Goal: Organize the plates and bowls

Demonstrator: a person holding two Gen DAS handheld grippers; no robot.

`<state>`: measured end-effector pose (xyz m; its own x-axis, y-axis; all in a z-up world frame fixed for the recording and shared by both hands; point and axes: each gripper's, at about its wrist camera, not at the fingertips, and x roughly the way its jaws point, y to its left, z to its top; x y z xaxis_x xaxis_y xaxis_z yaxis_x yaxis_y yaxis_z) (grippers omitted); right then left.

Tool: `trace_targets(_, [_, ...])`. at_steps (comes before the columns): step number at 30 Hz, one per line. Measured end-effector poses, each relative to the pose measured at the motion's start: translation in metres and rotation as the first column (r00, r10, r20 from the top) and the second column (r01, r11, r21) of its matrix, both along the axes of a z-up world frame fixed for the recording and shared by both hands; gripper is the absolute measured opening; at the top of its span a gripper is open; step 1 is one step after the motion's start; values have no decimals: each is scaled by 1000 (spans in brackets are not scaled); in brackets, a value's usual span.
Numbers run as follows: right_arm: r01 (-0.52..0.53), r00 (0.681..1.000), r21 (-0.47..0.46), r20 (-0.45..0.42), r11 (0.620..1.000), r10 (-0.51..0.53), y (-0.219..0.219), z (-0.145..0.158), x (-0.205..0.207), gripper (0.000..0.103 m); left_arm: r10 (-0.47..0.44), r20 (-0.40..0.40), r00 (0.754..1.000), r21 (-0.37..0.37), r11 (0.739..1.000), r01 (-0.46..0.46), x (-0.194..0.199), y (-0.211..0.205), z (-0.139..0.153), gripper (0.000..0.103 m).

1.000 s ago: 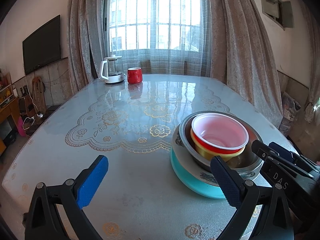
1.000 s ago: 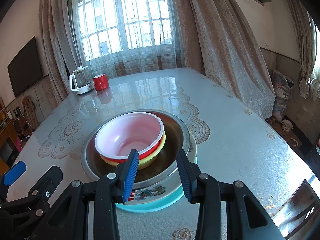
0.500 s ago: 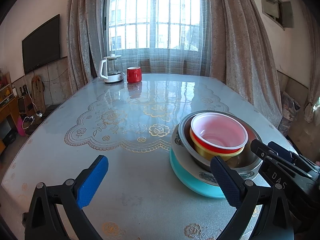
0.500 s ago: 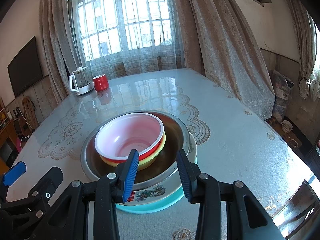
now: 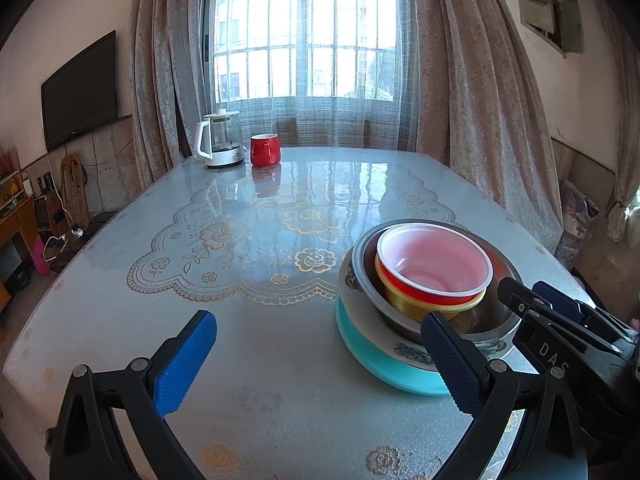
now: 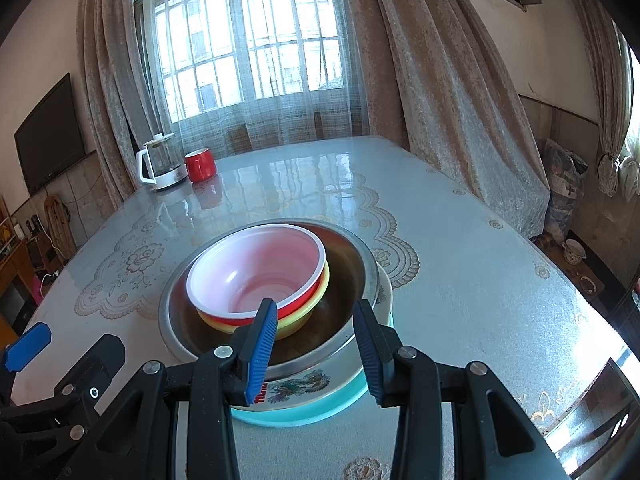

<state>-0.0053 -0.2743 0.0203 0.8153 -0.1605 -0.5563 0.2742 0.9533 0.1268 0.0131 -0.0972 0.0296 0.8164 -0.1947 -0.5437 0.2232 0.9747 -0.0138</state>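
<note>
Stack colours: red plastic bowl point(image 6: 256, 276) had a pink-white inside, yellow plastic bowl point(image 6: 296, 320) under it, grey steel basin point(image 6: 352, 276), white dragon-print plate point(image 6: 296, 390), teal plate point(image 5: 384, 372). Red mug point(image 5: 265, 149) at 11 o'clock.

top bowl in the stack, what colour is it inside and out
The top bowl is pinkish white inside and red outside; the left wrist view shows it best.

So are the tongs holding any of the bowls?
No. Both left tongs and right tongs are open and empty, near the bowl stack.
</note>
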Motion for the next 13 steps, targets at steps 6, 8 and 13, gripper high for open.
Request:
trace_targets(6, [1, 1000, -2, 0, 1000, -1, 1, 0, 1, 40, -11, -5, 1000, 1, 1000, 11, 0, -2, -1, 103])
trace_targets(8, [0, 1000, -1, 1, 1000, 0, 2, -1, 1, 40, 4, 14, 1000, 4, 1000, -4, -1, -1, -1, 102])
trace_targets(13, [0, 1000, 0, 3, 1000, 0, 2, 0, 1, 40, 2, 17, 1000, 8, 1000, -2, -1, 1, -1, 102])
